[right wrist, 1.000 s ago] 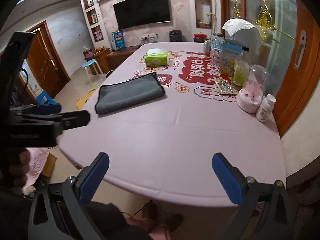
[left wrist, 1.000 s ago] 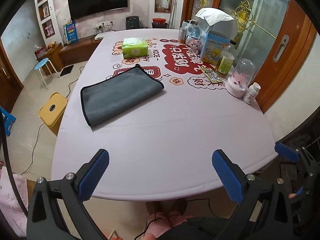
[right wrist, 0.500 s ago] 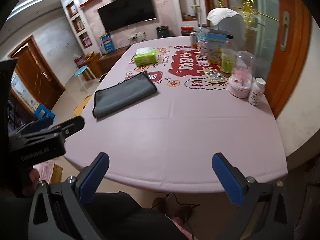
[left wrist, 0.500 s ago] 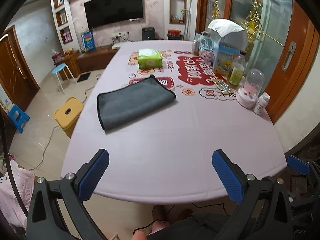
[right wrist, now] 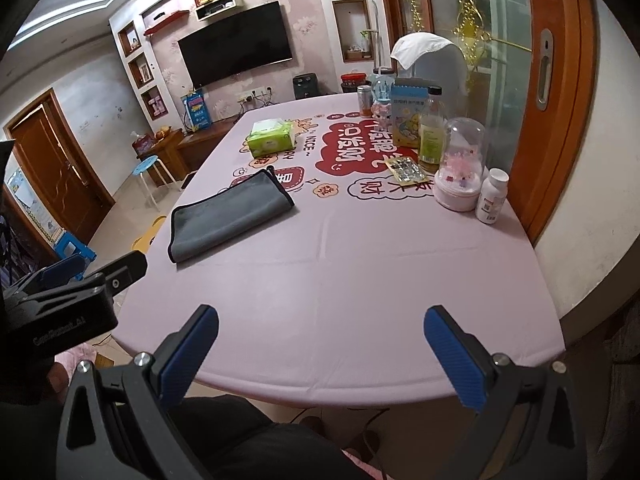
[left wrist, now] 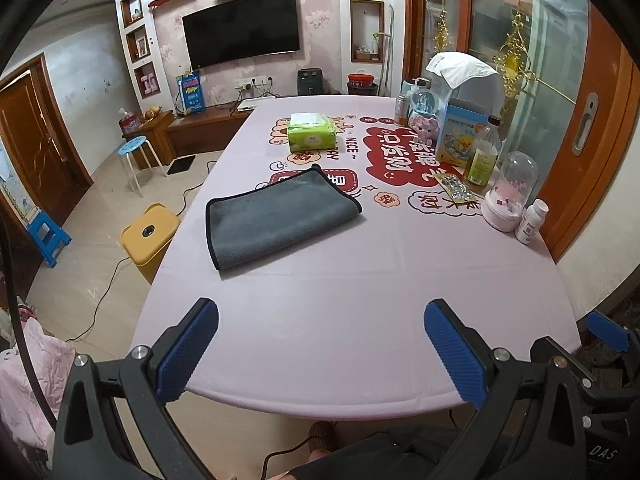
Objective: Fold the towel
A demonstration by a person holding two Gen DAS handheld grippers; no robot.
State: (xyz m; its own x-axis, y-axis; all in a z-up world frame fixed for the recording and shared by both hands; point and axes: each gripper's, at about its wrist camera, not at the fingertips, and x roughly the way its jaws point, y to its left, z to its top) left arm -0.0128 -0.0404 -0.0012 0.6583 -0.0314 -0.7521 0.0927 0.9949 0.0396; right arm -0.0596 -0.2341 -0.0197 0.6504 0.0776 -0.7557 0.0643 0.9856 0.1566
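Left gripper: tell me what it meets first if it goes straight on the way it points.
Probably the bare pink tablecloth. The open left gripper aims there, short of the grey towel; depth is unclear.

My feeds: even, moderately bright indoor light. Daylight enters through glass door (left wrist: pixel 516 36) at right, with faint reflections on panes. Soft, short shadow under towel (left wrist: pixel 276 216) near edge. Table (left wrist: pixel 340 300) evenly lit, no glare. Strong fisheye bending, black vignette at corners. Focus sharp centrally; right-wrist periphery slightly soft.
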